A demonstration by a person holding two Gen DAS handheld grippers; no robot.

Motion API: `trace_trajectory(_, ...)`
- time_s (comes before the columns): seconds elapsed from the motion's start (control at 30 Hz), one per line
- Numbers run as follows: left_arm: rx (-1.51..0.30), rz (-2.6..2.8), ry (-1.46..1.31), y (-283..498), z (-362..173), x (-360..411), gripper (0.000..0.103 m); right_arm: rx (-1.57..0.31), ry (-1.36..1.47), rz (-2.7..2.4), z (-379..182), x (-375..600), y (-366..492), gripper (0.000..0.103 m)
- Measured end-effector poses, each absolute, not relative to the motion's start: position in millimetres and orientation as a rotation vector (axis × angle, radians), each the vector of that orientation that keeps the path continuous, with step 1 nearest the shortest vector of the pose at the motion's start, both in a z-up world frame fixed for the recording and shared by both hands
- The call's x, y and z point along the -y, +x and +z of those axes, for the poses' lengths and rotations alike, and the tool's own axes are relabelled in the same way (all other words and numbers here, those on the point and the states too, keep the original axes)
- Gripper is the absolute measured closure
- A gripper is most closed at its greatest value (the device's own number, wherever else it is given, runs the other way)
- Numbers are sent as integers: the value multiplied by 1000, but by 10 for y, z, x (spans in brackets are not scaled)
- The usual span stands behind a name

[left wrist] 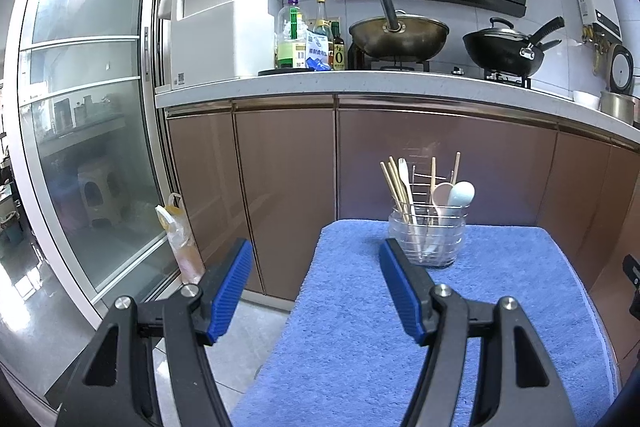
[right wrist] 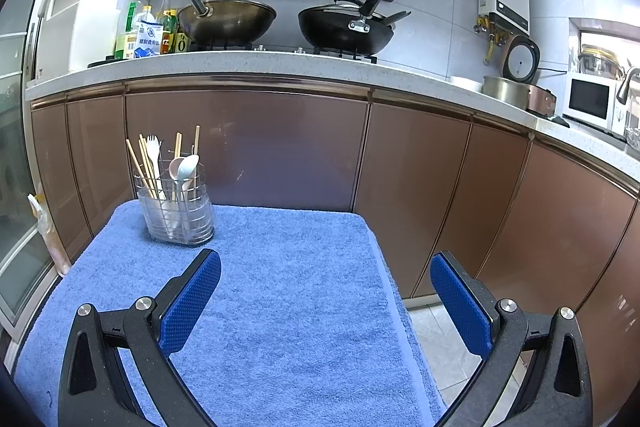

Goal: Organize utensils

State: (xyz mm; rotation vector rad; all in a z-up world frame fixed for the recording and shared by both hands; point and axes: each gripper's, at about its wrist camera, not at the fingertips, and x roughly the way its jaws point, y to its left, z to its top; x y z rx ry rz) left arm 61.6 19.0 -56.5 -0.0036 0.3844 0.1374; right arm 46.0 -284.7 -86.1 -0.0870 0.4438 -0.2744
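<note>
A wire utensil holder with a clear liner (left wrist: 428,235) stands upright at the far edge of a blue towel (left wrist: 400,327). It holds wooden chopsticks (left wrist: 394,183), a white spork (left wrist: 404,175), a pink spoon (left wrist: 442,195) and a pale blue spoon (left wrist: 462,193). My left gripper (left wrist: 316,255) is open and empty, near the towel's left edge, short of the holder. In the right wrist view the holder (right wrist: 176,211) is at the far left of the towel (right wrist: 288,307). My right gripper (right wrist: 326,267) is open and empty over the towel's right side.
Brown cabinet doors (left wrist: 440,163) stand right behind the towel. Above is a white counter (left wrist: 320,83) with two woks (right wrist: 344,27), bottles and a white box. A glass sliding door (left wrist: 80,127) is at the left. A plastic bag (left wrist: 180,239) leans by it on the floor.
</note>
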Motion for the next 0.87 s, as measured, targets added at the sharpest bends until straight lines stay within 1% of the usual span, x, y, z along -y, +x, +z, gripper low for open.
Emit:
trace_trajectory(0.27,-373,123,-4,599,-512,-172,39,-424,-86,-272,-761,2841,421,0)
trace_trajectory(0.4,-337,111,-8,574,-364,-150,39,-405,-89,-268,-667,2833,409,0)
trace_trajectory(0.87,-211,69,-19,443,202,-28,39,-266,-88,-223,50,2722,296,0)
